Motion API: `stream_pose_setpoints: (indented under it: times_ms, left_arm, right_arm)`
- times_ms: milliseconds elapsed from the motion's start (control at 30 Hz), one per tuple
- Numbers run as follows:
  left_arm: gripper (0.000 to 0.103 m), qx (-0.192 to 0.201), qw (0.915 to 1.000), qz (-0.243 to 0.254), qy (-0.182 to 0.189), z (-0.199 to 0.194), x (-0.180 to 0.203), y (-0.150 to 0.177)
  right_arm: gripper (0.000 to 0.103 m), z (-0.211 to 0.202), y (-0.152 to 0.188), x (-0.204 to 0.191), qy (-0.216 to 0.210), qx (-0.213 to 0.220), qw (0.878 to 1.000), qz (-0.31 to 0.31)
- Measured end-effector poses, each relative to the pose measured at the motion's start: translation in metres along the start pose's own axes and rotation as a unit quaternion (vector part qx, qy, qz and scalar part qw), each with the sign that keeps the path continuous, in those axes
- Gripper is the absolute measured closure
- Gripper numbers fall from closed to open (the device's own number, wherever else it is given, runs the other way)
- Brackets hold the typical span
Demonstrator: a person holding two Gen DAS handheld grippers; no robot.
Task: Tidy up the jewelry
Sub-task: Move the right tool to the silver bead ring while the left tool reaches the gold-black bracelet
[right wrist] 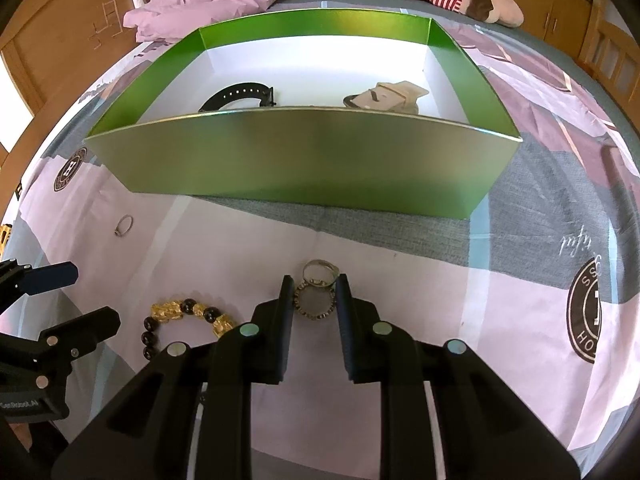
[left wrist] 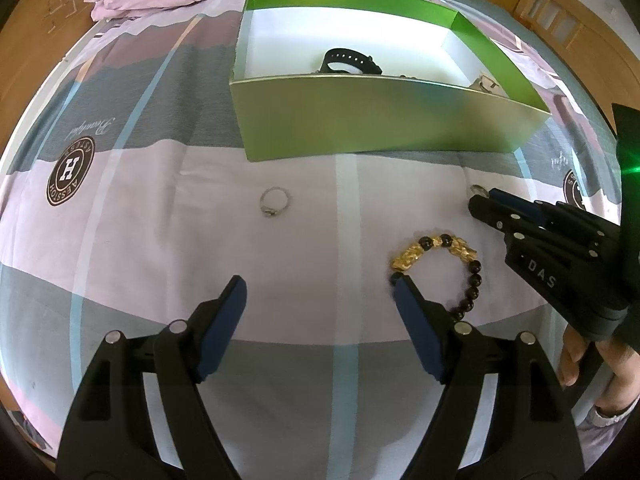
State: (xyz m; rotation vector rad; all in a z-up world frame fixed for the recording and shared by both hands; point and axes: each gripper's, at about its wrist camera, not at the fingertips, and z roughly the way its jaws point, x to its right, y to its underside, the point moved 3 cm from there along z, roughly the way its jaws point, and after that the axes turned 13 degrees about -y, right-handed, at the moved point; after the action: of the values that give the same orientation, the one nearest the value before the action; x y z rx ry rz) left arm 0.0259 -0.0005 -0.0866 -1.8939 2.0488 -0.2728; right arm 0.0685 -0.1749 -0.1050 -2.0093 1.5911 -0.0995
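While pinched: right gripper [right wrist: 314,292] narrowly clamps beaded ring [right wrist: 314,300]
Lift: straight up, second ring [right wrist: 319,271] touches beyond fingertips
Left gripper [left wrist: 318,292]: wide, empty

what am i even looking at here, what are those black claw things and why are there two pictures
Each claw is a hand-held gripper with a camera on it, so each picture looks along one gripper's fingers. On a patterned bedsheet sits a green box holding a black watch. Still out on the sheet: a gold-and-black bead bracelet and a silver ring. The left gripper is open and holds nothing. The right gripper has closed on a dark beaded ring; another silver ring lies just beyond it.
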Motion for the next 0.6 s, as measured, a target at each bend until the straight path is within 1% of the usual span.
stream_pose_setpoints:
  times_ms: [400,533,600]
  left_arm:
    - [0.024,-0.002,0.9999,0.013,-0.001,0.0002,0.0064,0.003]
    - [0.024,-0.001,0.9999,0.014,0.0,-0.0013,0.0062,0.0035]
    - [0.024,-0.003,0.9998,0.016,0.006,-0.0045,0.006,0.0038]
  right_arm:
    - [0.082,-0.0004,-0.0005,0.0001,0.0,-0.001,1.0,0.0]
    - [0.082,-0.0041,-0.0015,0.0005,-0.003,0.006,1.0,0.001]
    - [0.082,-0.0069,-0.0019,0.0006,-0.005,0.01,1.0,0.001]
